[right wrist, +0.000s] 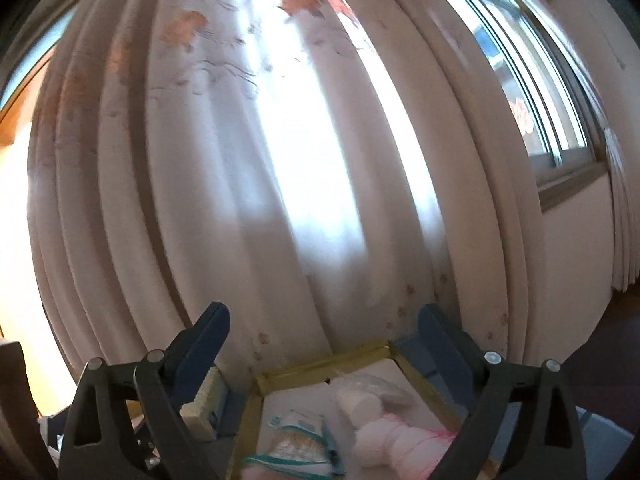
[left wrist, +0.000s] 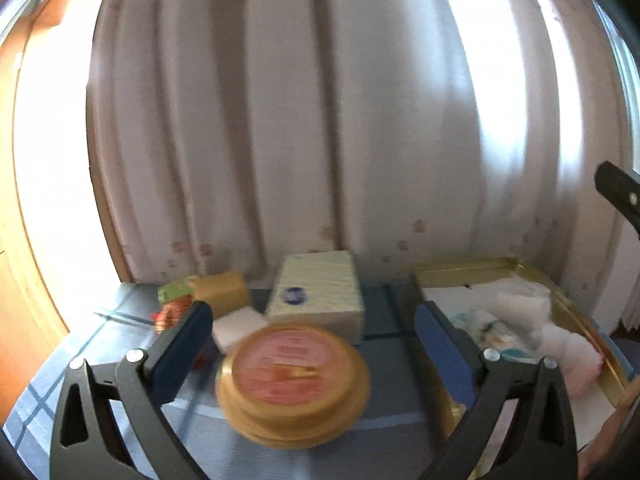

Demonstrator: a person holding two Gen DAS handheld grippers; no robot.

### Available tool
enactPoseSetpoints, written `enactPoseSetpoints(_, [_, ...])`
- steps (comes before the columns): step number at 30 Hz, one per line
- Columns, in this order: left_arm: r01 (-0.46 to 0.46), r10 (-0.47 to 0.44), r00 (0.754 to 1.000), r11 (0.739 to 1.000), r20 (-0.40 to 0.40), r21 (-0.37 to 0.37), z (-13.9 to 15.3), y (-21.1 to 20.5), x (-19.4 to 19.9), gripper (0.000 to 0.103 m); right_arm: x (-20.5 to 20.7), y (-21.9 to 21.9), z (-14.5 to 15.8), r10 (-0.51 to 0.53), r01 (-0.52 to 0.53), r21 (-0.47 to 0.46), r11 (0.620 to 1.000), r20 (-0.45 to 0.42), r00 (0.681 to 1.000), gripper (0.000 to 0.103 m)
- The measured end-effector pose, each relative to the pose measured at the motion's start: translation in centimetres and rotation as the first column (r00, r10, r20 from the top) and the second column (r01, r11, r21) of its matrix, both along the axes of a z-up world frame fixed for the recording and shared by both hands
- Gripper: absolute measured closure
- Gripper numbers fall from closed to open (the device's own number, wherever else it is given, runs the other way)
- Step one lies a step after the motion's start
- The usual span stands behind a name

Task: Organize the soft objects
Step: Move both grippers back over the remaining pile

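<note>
My left gripper [left wrist: 314, 320] is open and empty above the blue checked tablecloth [left wrist: 400, 392]. Below and between its fingers stands a round yellow tin with a red lid [left wrist: 294, 380]. Behind it lie a pale green tissue pack [left wrist: 320, 288], a white sponge block [left wrist: 236, 326], a tan sponge [left wrist: 226, 290] and a green and red packet [left wrist: 174, 300]. My right gripper [right wrist: 324, 328] is open and empty, raised above a gold tray [right wrist: 280, 374]. The tray [left wrist: 452, 276] holds a white and pink soft bundle [right wrist: 384, 432] and a teal-trimmed packet [right wrist: 296, 448].
A pale curtain [left wrist: 320, 120] hangs right behind the table. A window [right wrist: 532, 80] is at the right. A wooden frame [left wrist: 24, 240] stands at the left. Part of the other gripper [left wrist: 620, 192] shows at the right edge of the left wrist view.
</note>
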State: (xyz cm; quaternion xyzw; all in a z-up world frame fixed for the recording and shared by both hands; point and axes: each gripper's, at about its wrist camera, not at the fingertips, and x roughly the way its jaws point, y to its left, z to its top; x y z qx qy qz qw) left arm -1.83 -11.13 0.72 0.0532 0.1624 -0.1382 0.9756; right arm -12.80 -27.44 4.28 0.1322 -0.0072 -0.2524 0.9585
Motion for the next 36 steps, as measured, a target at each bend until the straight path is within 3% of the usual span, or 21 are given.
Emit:
enactPoseSetpoints(4, [-0.045, 0.045, 0.999, 0.999, 0.019, 0.0, -0.1, 2.2, 0.8, 0.001, 1.2, 2.6, -0.5, 0.039, -0.039, -0.023, 0.999, -0.006, 0.999, 0.006])
enactPoseSetpoints(11, [-0.141, 0.138, 0.987, 0.989, 0.085, 0.035, -0.6, 6.0, 2.0, 0.001, 2.3, 6.4, -1.4, 0.017, -0.016, -0.042, 0.999, 0.038, 0.999, 0.006])
enactPoseSetpoints(21, [-0.205, 0.201, 0.973, 0.978, 0.11, 0.028, -1.3, 11.2, 3.9, 0.001, 4.7, 11.1, -2.4, 0.071, -0.07, -0.103, 0.992, 0.005, 0.997, 0.006])
enactPoseSetpoints(26, [-0.229, 0.23, 0.969, 0.973, 0.085, -0.028, -1.2, 14.1, 5.3, 0.001, 6.3, 12.7, -2.8, 0.103, -0.107, -0.102, 0.989, -0.04, 0.994, 0.006])
enactPoseSetpoints(36, [-0.269, 0.271, 0.961, 0.962, 0.048, -0.051, -1.4, 17.9, 7.8, 0.0, 9.0, 15.5, -3.6, 0.193, -0.198, -0.044, 0.979, -0.105, 0.976, 0.006])
